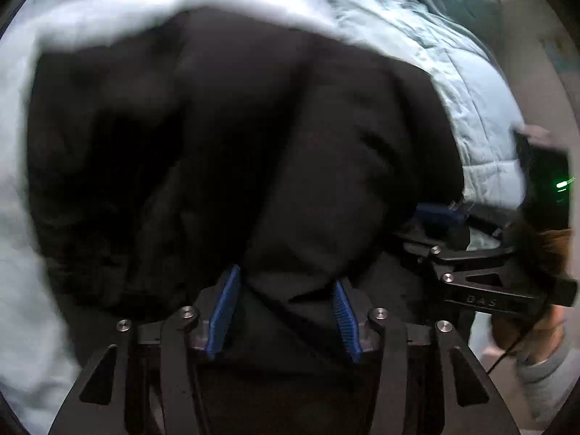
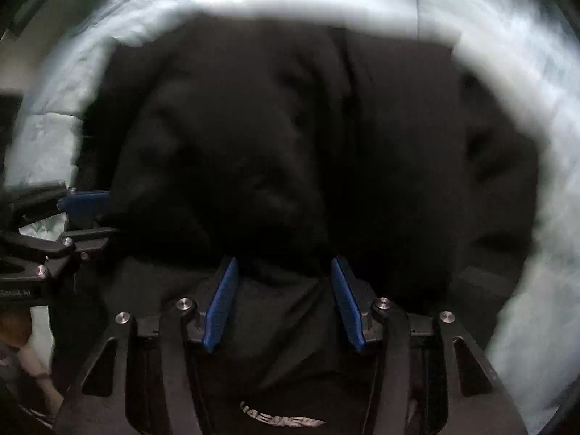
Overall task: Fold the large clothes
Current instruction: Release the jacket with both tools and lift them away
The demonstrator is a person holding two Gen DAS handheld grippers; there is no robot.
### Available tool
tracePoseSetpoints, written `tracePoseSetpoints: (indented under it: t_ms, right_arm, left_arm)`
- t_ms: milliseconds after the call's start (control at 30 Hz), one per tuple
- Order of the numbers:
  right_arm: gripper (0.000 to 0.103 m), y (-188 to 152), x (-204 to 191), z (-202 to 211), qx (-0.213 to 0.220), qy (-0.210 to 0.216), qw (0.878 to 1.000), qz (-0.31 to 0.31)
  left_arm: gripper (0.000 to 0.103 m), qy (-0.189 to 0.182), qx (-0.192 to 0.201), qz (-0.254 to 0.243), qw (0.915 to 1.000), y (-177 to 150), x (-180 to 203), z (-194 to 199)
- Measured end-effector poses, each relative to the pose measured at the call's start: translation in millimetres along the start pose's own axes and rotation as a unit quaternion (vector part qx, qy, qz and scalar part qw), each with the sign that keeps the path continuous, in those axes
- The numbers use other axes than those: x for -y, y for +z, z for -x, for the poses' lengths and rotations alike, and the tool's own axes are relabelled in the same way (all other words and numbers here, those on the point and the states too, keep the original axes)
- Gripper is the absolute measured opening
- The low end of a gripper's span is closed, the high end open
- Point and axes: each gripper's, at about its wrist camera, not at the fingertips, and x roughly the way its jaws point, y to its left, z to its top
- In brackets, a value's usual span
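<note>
Left gripper (image 1: 286,290) points down, blue pads spread apart, black cloth between them but not pinched. Right gripper (image 2: 284,282) likewise, pads parted over the same black garment (image 1: 217,152), which lies bunched on the pale blue quilt (image 1: 453,83) beyond.

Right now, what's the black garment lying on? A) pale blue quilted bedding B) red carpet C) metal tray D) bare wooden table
A: in both wrist views the black garment is ringed by pale blue quilted bedding, with stitched panels showing at the right.
</note>
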Motion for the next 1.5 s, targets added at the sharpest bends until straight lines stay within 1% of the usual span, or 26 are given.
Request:
tracePoseSetpoints:
  t_ms: [67,167,233,300,333,367,400,433,467,500,567,667,733,800,900,967,1067,1167,1267,1367,1433,1500]
  right_arm:
    - [0.053,-4,7,2,0.024,0.019,0.999,-0.014]
    - [0.053,-7,8,22,0.048,0.028,0.998,-0.017]
    - [0.055,-15,3,42,0.068,0.026,0.997,-0.004]
    - [0.055,-27,-6,64,0.094,0.037,0.995,0.02]
    - [0.055,-33,-12,68,0.1,0.041,0.994,0.027]
    - [0.055,-37,-18,69,0.101,0.043,0.993,0.036]
    - [0.055,-40,-24,63,0.093,0.036,0.994,0.045]
    - [0.055,-40,-27,55,0.082,0.022,0.995,0.049]
    - [0.055,-39,-26,38,0.06,0.014,0.997,0.047]
    - [0.055,-39,-21,18,0.04,0.011,0.998,0.04]
    - [0.055,-38,-19,5,0.028,0.008,0.999,0.031]
    - [0.055,-43,-21,31,0.044,0.012,0.998,0.03]
    - [0.055,-53,-20,52,0.057,0.015,0.998,0.027]
    - [0.057,-64,-15,68,0.068,0.015,0.997,0.022]
    - [0.059,-92,-7,85,0.072,0.003,0.997,0.01]
    - [0.059,-112,0,93,0.075,0.006,0.997,-0.005]
    - [0.059,-143,11,103,0.061,0.009,0.998,-0.033]
    - [0.059,-166,21,121,0.073,0.01,0.996,-0.046]
    - [0.059,-181,21,140,0.084,0.004,0.995,-0.046]
    - [0.059,-185,14,147,0.088,-0.011,0.995,-0.044]
    - [0.059,-192,15,152,0.089,-0.017,0.995,-0.045]
    - [0.059,-204,21,155,0.086,-0.026,0.995,-0.048]
  left_arm:
    - [0.052,0.005,0.024,-0.001,0.9997,-3,2,3]
    - [0.052,0.012,0.048,-0.013,0.9987,-9,17,22]
    - [0.051,-0.005,0.064,-0.018,0.9978,-15,20,38]
    - [0.051,-0.05,0.077,-0.016,0.9957,-25,24,55]
    - [0.051,-0.061,0.081,-0.014,0.9948,-29,25,56]
    - [0.052,-0.059,0.08,-0.01,0.995,-32,25,54]
    - [0.052,-0.044,0.074,-0.007,0.9963,-32,24,48]
    - [0.052,-0.012,0.056,0.002,0.9983,-29,19,33]
    - [0.051,-0.002,0.04,0.015,0.9991,-25,12,17]
    - [0.051,-0.007,0.029,0.029,0.9991,-22,4,5]
    - [0.051,-0.006,0.023,0.035,0.9991,-19,2,0]
    - [0.051,-0.001,0.042,0.011,0.999,-23,14,24]
    - [0.051,-0.004,0.056,0.012,0.9983,-33,14,42]
    - [0.051,-0.004,0.066,0.025,0.9975,-47,9,58]
    - [0.051,0.013,0.068,0.05,0.9963,-86,2,76]
    - [0.051,0.015,0.084,0.068,0.994,-114,-4,92]
    - [0.051,0.014,0.104,0.096,0.9899,-148,-9,111]
    - [0.051,0.016,0.126,0.119,0.9848,-182,-21,136]
    - [0.051,0.024,0.147,0.132,0.98,-200,-22,153]
    - [0.051,0.037,0.157,0.144,0.9762,-221,-29,169]
    - [0.051,0.04,0.159,0.152,0.9746,-232,-34,176]
    - [0.051,0.052,0.158,0.16,0.9731,-241,-39,180]
